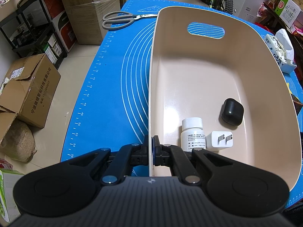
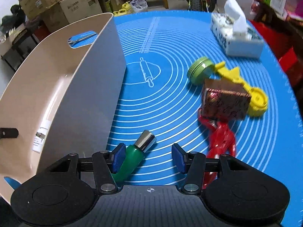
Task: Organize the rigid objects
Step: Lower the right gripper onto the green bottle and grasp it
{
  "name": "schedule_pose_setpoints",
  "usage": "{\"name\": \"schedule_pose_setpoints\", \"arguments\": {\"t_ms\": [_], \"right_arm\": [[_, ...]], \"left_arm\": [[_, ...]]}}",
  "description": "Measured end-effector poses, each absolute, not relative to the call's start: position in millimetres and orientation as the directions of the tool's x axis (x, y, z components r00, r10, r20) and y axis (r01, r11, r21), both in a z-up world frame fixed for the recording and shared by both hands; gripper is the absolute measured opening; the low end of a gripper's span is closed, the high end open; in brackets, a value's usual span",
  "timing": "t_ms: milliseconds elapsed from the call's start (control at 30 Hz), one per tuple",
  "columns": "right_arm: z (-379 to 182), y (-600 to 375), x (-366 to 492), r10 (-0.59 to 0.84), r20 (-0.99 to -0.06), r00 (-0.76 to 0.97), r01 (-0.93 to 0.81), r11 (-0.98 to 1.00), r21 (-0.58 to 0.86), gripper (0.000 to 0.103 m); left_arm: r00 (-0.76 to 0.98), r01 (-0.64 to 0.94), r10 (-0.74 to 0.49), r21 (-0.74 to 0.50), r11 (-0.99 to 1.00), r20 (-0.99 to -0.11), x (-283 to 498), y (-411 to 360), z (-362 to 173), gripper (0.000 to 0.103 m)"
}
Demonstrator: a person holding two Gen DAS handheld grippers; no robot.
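Note:
A beige plastic bin [image 1: 189,87] stands on the blue mat. My left gripper [image 1: 151,145] is shut on the bin's left wall near its front corner. Inside lie a white pill bottle [image 1: 192,132], a white plug adapter [image 1: 219,140] and a black earbud case [image 1: 232,111]. In the right wrist view the bin [image 2: 81,87] is at the left. My right gripper [image 2: 148,156] is open over the mat, with a green bottle with a chrome cap [image 2: 135,155] by its left finger. A red toy figure [image 2: 221,138], brown box [image 2: 225,99], yellow toy [image 2: 244,87] and green tin [image 2: 199,70] lie to the right.
Grey scissors [image 1: 121,19] lie on the mat [image 1: 113,87] behind the bin's left. A tissue pack [image 2: 236,36] sits at the far right of the mat. Cardboard boxes [image 1: 28,89] and a shelf stand on the floor at left; a bicycle stands beyond the table.

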State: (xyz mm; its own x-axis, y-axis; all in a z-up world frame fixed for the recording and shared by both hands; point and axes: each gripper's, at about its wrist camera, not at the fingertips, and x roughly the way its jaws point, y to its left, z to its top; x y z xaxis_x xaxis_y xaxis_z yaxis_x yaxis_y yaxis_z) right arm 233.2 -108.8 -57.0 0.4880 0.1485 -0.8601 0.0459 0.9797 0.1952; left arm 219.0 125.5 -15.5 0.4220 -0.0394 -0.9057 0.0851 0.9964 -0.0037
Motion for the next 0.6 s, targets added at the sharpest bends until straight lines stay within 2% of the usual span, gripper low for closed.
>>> {"name": "schedule_pose_setpoints", "arguments": {"t_ms": [300, 600], "right_arm": [[-67, -112, 238, 0.21, -0.852, 0.48, 0.09, 0.954, 0.286, 0.063], [-53, -103, 234, 0.106, -0.883, 0.458, 0.095, 0.981, 0.167, 0.062]], "left_arm": [[0.422, 0.085, -0.039, -0.003, 0.996, -0.906, 219, 126, -15, 0.004], [0.422, 0.085, -0.039, -0.004, 0.996, -0.906, 219, 126, -16, 0.005]]}}
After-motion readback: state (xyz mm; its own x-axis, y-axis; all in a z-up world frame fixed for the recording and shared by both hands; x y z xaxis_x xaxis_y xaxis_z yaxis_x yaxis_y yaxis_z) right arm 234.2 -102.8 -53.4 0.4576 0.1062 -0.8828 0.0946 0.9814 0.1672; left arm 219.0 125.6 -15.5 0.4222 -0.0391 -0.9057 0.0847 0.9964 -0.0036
